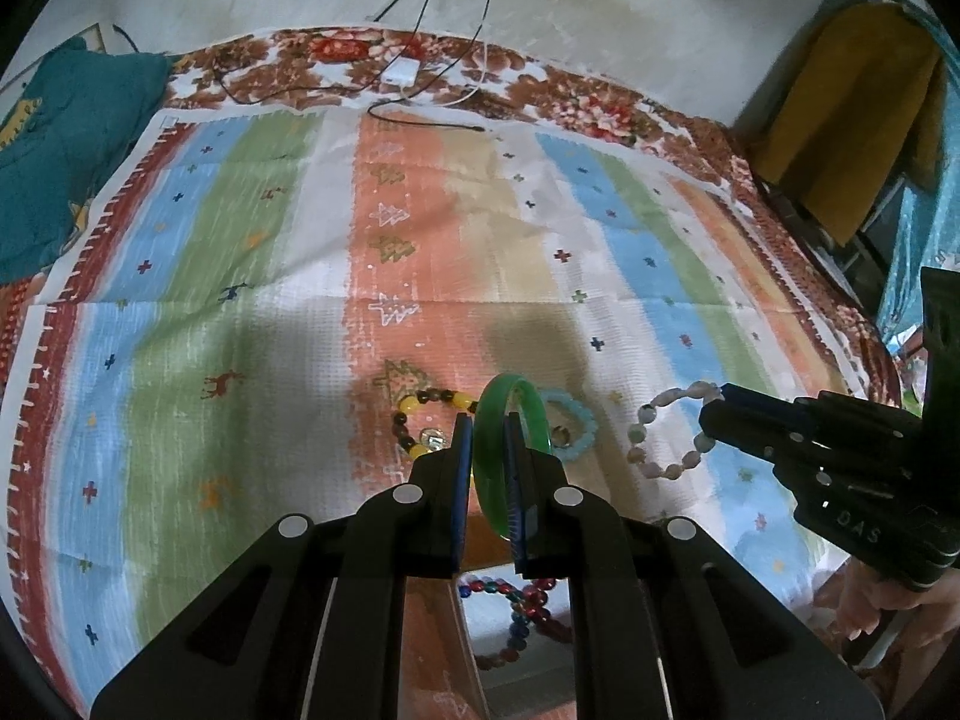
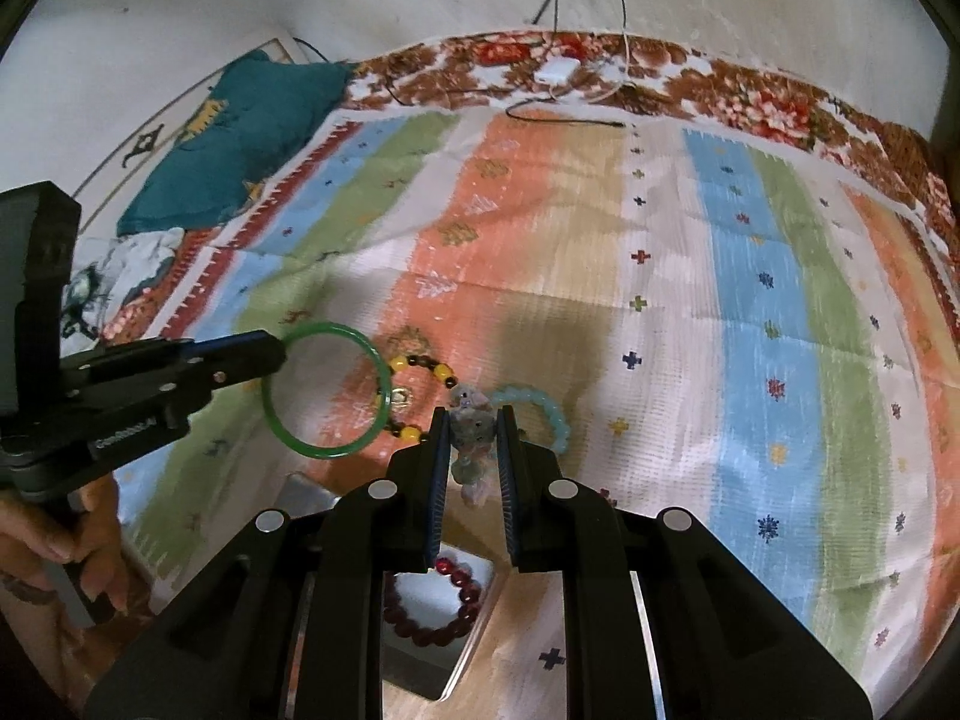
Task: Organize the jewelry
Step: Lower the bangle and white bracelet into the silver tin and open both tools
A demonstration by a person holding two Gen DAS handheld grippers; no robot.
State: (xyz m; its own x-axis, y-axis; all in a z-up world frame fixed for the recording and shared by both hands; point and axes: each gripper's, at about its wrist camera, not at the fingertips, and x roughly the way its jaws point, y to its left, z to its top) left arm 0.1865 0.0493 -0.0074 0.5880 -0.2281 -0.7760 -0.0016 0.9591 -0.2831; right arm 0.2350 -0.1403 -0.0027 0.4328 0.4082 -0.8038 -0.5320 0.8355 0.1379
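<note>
My left gripper (image 1: 487, 420) is shut on a green bangle (image 1: 510, 414), which it holds on edge above the striped cloth; the same green bangle (image 2: 327, 390) shows as a full ring in the right wrist view. My right gripper (image 2: 474, 414) is shut on a pale bead bracelet (image 2: 471, 420), seen hanging as a loop, the pale bead bracelet (image 1: 672, 432), in the left wrist view. On the cloth lie a yellow-and-dark bead bracelet (image 1: 420, 420) and a light blue bead bracelet (image 1: 576, 420). Below the grippers a shiny metal tray (image 2: 468, 654) holds a dark red bead bracelet (image 2: 432, 606) and a multicoloured bead bracelet (image 1: 516, 606).
A striped cloth (image 1: 300, 300) covers a floral bedspread (image 1: 540, 72). A teal pillow (image 1: 72, 150) lies at the far left. Cables and a white charger (image 1: 399, 73) lie at the far edge by the wall. A person's hand (image 2: 66, 546) grips the left tool.
</note>
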